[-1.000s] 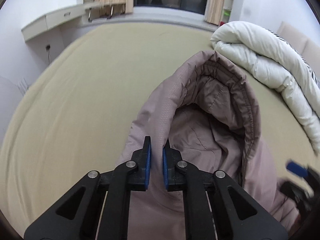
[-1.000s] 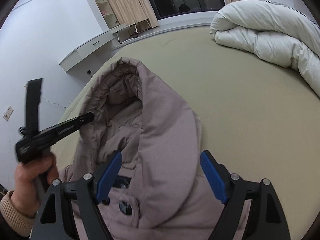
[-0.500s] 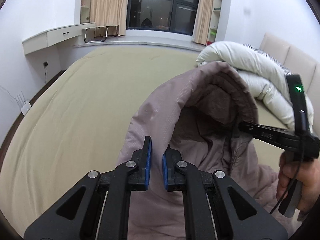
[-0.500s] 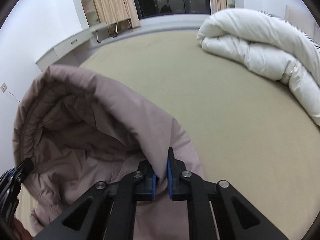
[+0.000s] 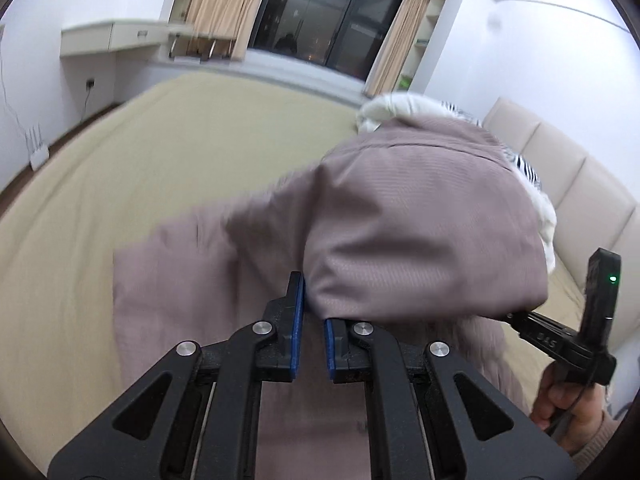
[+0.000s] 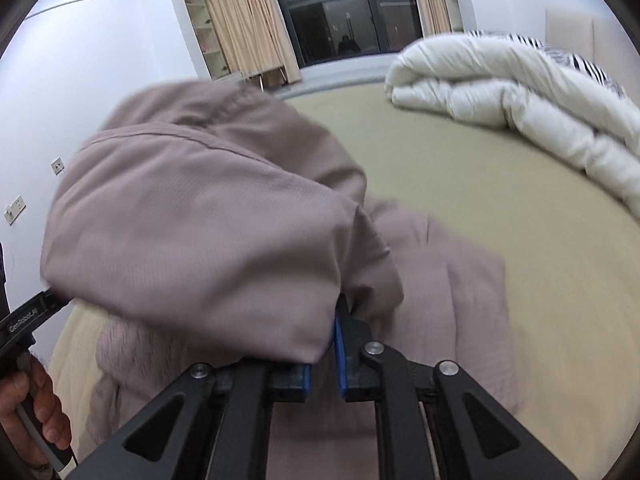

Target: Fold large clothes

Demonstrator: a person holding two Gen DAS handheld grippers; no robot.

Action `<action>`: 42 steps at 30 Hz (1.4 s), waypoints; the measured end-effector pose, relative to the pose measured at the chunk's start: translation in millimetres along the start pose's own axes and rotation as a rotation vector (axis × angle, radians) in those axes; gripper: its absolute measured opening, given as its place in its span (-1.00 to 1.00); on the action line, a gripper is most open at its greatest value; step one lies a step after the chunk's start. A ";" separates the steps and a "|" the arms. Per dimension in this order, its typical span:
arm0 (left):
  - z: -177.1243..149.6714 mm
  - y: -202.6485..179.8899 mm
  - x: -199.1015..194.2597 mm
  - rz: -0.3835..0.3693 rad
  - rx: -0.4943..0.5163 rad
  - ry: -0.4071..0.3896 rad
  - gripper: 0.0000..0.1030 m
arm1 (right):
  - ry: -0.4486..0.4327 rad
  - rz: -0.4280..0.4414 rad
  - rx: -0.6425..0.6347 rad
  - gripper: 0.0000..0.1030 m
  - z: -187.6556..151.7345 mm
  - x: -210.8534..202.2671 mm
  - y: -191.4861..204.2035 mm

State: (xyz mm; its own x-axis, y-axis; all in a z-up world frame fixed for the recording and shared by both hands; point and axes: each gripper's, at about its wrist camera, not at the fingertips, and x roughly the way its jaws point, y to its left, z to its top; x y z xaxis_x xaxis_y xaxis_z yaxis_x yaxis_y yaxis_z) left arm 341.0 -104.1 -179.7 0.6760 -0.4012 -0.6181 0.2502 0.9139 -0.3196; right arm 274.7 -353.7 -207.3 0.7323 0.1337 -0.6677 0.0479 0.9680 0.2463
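Observation:
A mauve padded hooded jacket [image 5: 420, 216] lies on a beige bed; its hood is lifted and turned over toward the jacket's body, blurred with motion. My left gripper [image 5: 311, 312] is shut on the hood's left edge. My right gripper [image 6: 322, 350] is shut on the hood's right edge [image 6: 192, 224]. The jacket's body [image 6: 444, 280] spreads flat below both grippers. The right gripper's handle and the hand holding it [image 5: 576, 340] show at the right of the left wrist view. The hood's inside is hidden.
The beige bed [image 5: 168, 152] stretches ahead. A rolled white duvet [image 6: 512, 96] lies at the far right by a padded headboard [image 5: 576, 184]. A wall desk [image 5: 108, 36], curtains and a dark window stand beyond the bed.
Both grippers have lifted the hood and swung it over, so its outer back now faces the cameras. The right gripper closed on the hood edge a second ago.

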 end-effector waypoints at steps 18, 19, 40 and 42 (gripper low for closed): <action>41.3 -57.5 -49.0 -0.067 0.209 -0.031 -0.85 | -0.005 0.155 0.015 -0.51 37.4 -36.3 24.6; 44.7 -55.8 -34.9 -0.054 0.225 -0.001 -0.85 | 0.019 0.155 0.001 -0.51 43.8 -20.9 29.2; 56.1 -43.7 -8.3 -0.088 0.118 0.023 -0.85 | 0.077 0.151 0.059 -0.78 85.9 45.0 14.2; 57.5 -57.1 3.2 -0.094 0.171 0.047 -0.85 | 0.060 0.137 0.062 -0.78 106.0 53.3 16.5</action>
State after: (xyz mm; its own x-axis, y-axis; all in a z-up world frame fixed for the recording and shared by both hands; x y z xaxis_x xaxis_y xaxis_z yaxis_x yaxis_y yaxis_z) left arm 368.8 -154.0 -122.1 0.6123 -0.4836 -0.6255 0.4269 0.8681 -0.2533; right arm 386.6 -353.1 -164.4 0.6927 0.2778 -0.6656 -0.0063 0.9251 0.3796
